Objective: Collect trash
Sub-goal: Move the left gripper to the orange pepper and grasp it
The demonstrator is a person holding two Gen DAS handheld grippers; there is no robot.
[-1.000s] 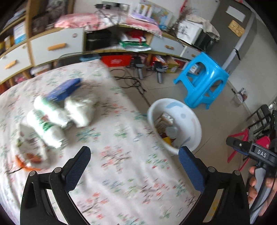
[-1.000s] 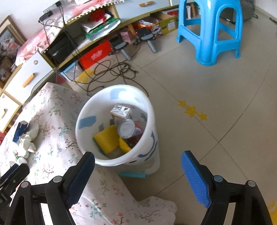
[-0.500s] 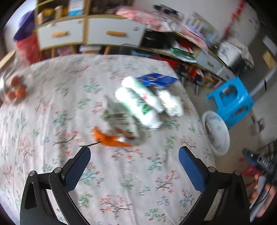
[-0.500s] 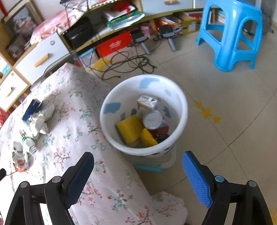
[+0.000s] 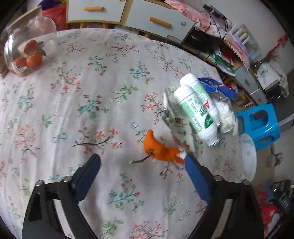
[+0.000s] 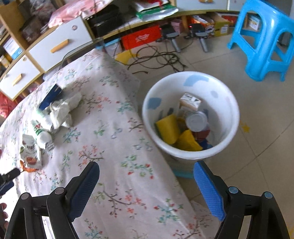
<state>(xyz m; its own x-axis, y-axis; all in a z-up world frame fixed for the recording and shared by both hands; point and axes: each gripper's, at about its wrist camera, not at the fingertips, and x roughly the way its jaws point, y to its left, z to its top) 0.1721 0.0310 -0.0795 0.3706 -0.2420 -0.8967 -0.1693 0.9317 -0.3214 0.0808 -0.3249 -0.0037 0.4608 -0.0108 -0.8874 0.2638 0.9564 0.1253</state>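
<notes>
Trash lies on the floral tablecloth [image 5: 91, 103]: an orange peel with a stem [image 5: 159, 149], a flat snack wrapper [image 5: 179, 122], two white-and-green bottles [image 5: 197, 108], a blue packet [image 5: 217, 87] and crumpled white paper [image 5: 226, 114]. My left gripper [image 5: 142, 171] is open and empty, just short of the peel. My right gripper [image 6: 147, 182] is open and empty over the table's edge. The white bin [image 6: 191, 114] on the floor holds yellow sponges, a can and a small carton. The paper [image 6: 63, 110] and a bottle [image 6: 41, 133] show in the right wrist view.
A glass bowl of oranges [image 5: 23, 49] stands at the table's far left. A blue plastic stool [image 6: 262, 38] stands on the floor past the bin. Cables [image 6: 159, 58] lie by low cabinets with drawers [image 5: 128, 16].
The left gripper has swung from the bin side over to the table, closing in on the orange peel. The right gripper has shifted from above the bin toward the table's edge. Both stayed open.
</notes>
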